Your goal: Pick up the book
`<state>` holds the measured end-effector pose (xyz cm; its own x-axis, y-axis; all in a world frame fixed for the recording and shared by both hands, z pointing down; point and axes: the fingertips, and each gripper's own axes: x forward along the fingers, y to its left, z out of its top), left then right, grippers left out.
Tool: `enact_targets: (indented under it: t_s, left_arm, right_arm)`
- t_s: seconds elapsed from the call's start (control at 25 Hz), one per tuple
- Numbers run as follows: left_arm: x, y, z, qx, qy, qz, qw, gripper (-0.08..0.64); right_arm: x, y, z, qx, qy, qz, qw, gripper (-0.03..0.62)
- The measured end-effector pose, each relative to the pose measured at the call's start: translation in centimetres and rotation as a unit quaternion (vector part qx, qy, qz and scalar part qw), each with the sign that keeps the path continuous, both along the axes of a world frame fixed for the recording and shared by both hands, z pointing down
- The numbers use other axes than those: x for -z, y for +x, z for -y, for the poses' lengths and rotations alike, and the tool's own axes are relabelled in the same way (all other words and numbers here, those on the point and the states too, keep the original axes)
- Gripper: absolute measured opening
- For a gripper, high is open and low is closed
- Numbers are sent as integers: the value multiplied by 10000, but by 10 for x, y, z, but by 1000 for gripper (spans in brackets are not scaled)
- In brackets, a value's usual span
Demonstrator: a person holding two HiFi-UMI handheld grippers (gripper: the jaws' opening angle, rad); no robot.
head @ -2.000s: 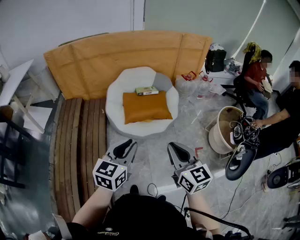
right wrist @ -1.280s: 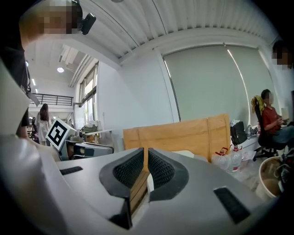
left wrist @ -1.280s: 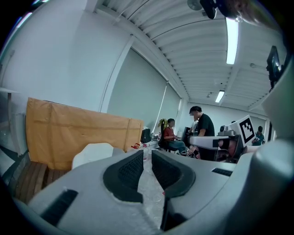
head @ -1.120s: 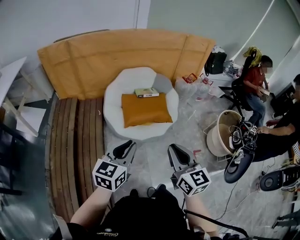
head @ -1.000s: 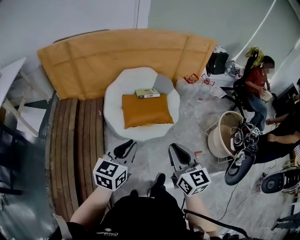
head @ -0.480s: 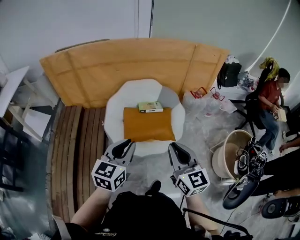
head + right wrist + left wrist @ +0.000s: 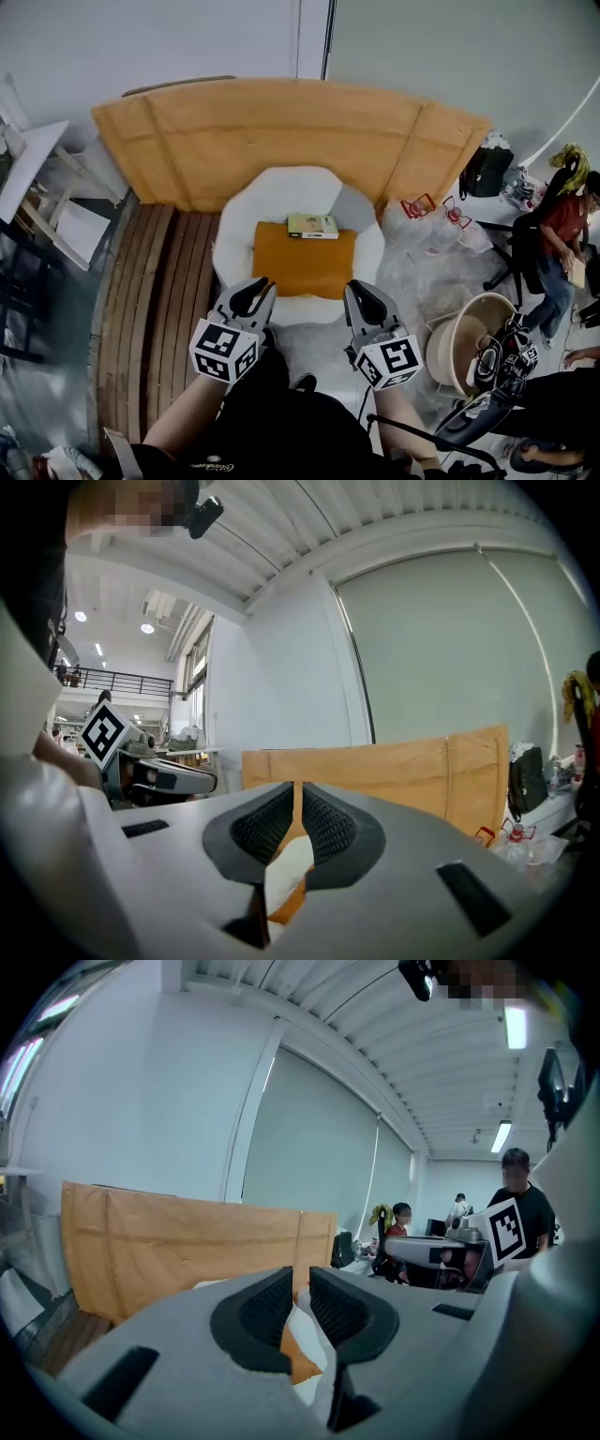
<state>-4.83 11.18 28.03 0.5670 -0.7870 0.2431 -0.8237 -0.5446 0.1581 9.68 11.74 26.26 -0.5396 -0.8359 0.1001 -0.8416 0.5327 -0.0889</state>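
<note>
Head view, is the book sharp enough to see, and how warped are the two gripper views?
Head view: evenly lit, mild fisheye bend at the edges; the book is small but sharp on the chair. Left gripper view: strong fisheye, black corners, near jaws slightly soft. Right gripper view: same round warp, lamps bright at left, no glare on the jaws.

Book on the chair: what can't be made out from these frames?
- Head view: the book is too small, so its cover print and thickness are unreadable.
- Left gripper view: no book is visible, because the left gripper covers most of the chair.
- Right gripper view: the right gripper blocks it the same way, and only a sliver of orange cushion shows.
</note>
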Motion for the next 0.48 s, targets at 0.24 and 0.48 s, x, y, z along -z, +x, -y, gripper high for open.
enact_targets:
  t_s: [0.24, 0.48]
  left_arm:
    - [-9, -2, 87, -140, 59, -21, 9999, 63]
    - [9, -15, 191, -430, 246, -25, 9988, 63]
  right_arm:
    - [-7, -8, 83, -167, -23, -117, 9998, 11]
    - [11, -22, 182, -485, 95, -232, 9985, 11]
